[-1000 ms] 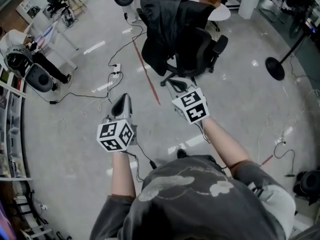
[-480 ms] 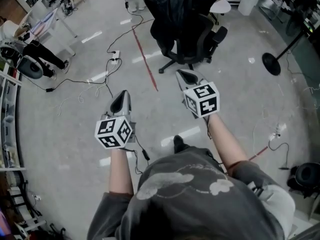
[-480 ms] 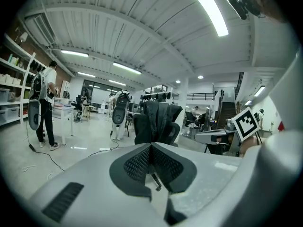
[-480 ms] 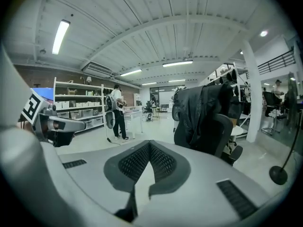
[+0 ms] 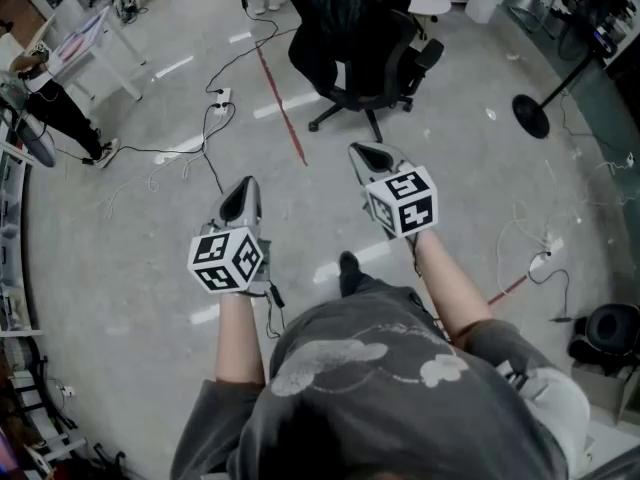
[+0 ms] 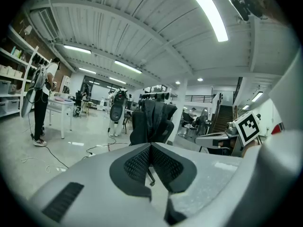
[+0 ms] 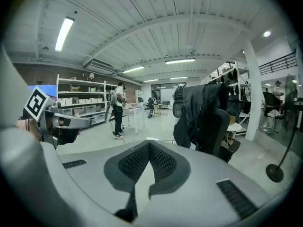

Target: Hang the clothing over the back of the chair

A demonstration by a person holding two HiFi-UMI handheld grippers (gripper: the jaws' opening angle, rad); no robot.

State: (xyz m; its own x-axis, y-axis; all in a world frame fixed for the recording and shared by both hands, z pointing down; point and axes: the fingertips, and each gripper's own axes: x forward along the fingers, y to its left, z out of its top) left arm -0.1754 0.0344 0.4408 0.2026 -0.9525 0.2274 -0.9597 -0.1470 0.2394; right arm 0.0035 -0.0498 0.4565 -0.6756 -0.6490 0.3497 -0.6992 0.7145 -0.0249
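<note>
The left gripper [image 6: 150,146] is seen with its jaws pressed together, and nothing is held between them. The right gripper [image 7: 149,144] is likewise closed tip to tip and empty. Both are held out side by side above the grey floor [image 5: 150,248], the right gripper being set slightly further forward in the head view.

The dark jacket [image 5: 345,3] is draped over the back of the black office chair [image 5: 385,73], well ahead of both grippers and apart from them. In the left gripper view the chair and jacket are found straight beyond the closed tips. In the right gripper view they are placed ahead and to the right of the tips. The chair's star base is planted on the floor beneath.

A red line [image 5: 283,118] is marked on the floor ahead, between the two grippers. A power strip [image 5: 221,98] with trailing cables is laid ahead of the left gripper. A white desk [image 5: 95,48] and a standing person [image 5: 55,113] are located far to the left of the left gripper. A round-based stand [image 5: 530,116] is set far to the right of the right gripper.
</note>
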